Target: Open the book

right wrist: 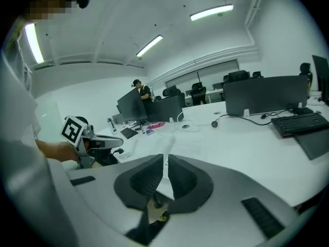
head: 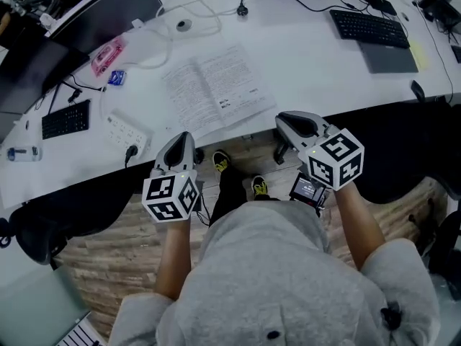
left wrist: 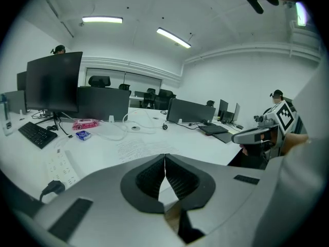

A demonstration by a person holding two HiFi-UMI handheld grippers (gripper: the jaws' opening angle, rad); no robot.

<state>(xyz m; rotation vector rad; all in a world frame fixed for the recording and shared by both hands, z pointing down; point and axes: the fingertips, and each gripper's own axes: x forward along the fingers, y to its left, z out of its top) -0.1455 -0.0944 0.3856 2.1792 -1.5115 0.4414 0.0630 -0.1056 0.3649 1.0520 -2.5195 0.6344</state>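
Note:
The book (head: pixel 216 89) lies open and flat on the white desk (head: pixel 302 63), its printed pages facing up. It also shows faintly as the book (left wrist: pixel 136 148) and the book (right wrist: pixel 193 149) in the two gripper views. Both grippers hang off the desk's near edge, close to the person's body and apart from the book. My left gripper (head: pixel 181 139) (left wrist: pixel 165 156) has its jaws together, empty. My right gripper (head: pixel 288 121) (right wrist: pixel 165 158) has its jaws drawn together with nothing between them. Each gripper sees the other: the right gripper (left wrist: pixel 257 134) and the left gripper (right wrist: pixel 105 142).
A power strip (head: pixel 126 130) and a black keyboard (head: pixel 66 119) lie left of the book, with a pink packet (head: pixel 106 55) and a blue packet (head: pixel 117 77) behind. A second keyboard (head: pixel 369 27) and a grey pad (head: pixel 392 56) sit far right. Cables and monitors line the back.

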